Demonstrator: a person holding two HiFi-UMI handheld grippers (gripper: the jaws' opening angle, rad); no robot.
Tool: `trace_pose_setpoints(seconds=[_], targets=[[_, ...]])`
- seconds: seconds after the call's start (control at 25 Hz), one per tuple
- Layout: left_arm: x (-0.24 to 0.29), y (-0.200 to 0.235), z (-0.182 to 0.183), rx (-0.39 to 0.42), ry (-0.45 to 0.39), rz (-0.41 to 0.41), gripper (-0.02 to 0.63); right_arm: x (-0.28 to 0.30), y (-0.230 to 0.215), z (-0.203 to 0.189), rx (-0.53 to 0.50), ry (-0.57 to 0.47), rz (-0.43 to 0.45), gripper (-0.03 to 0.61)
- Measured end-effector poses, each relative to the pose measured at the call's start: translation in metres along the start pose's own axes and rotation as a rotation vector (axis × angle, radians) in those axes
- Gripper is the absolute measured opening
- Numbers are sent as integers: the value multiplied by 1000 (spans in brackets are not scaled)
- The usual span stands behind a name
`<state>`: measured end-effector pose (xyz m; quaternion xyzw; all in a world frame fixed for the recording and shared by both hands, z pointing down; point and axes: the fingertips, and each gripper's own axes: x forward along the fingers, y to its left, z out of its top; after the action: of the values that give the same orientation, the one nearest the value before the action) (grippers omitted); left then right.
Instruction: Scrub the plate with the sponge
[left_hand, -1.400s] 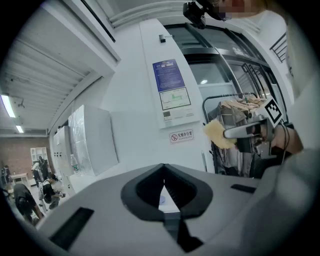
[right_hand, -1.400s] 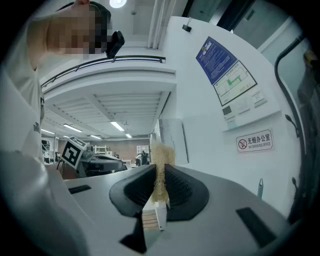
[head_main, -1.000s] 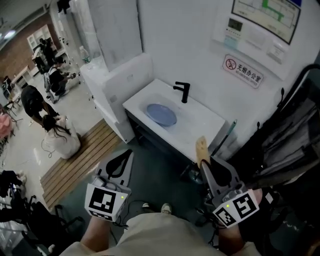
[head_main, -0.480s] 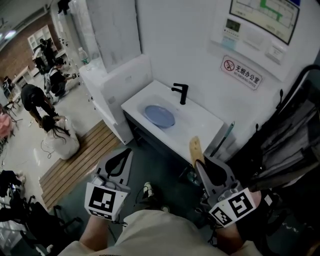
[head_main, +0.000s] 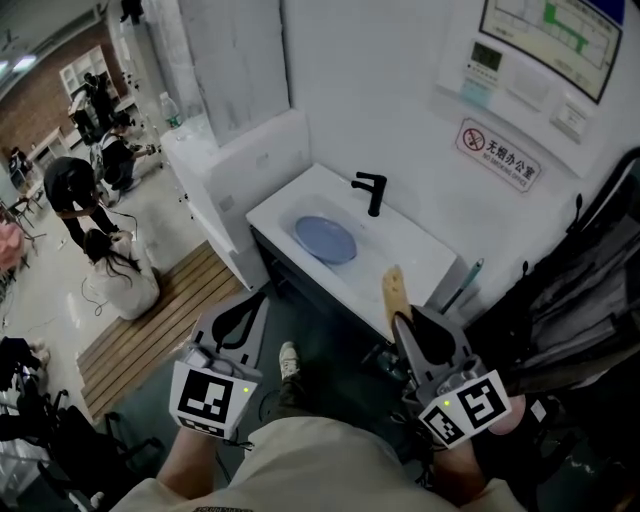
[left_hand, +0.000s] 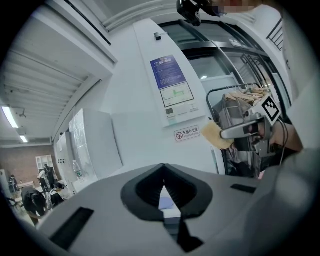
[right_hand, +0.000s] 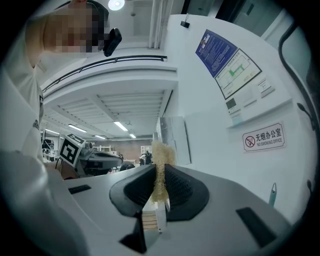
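A blue plate (head_main: 326, 240) lies in the basin of a white sink (head_main: 415, 258), beside a black faucet (head_main: 372, 192). My right gripper (head_main: 402, 322) is held low in front of the sink, shut on a thin tan sponge (head_main: 394, 292) that sticks up from its jaws; the sponge (right_hand: 161, 170) is pinched edge-on in the right gripper view. My left gripper (head_main: 251, 308) hangs to the left over the floor, jaws shut with nothing between them. In the left gripper view the right gripper and sponge (left_hand: 216, 134) appear at the right.
A white cabinet (head_main: 240, 160) adjoins the sink's left side. A wooden slatted mat (head_main: 160, 325) lies on the floor at left. Dark folded gear (head_main: 570, 290) stands at the right. A teal toothbrush-like stick (head_main: 468, 278) leans by the sink. People (head_main: 90, 230) are at far left. My shoe (head_main: 289, 358) shows below.
The view has shifted slightly, bringing the sink a little closer. My foot has stepped forward. Both grippers keep their poses, the right one still holding the sponge.
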<state>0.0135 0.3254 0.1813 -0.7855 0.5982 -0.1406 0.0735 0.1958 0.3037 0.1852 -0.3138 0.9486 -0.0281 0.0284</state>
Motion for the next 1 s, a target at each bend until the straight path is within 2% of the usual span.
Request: trace_pose_setpoints(seconds=[0.4, 1.0], targets=[[68, 59, -20, -36, 13, -23, 6, 83, -32, -14, -8, 51, -18, 61], [195, 192, -53, -48, 66, -123, 6, 256, -89, -17, 0, 116, -90, 61]])
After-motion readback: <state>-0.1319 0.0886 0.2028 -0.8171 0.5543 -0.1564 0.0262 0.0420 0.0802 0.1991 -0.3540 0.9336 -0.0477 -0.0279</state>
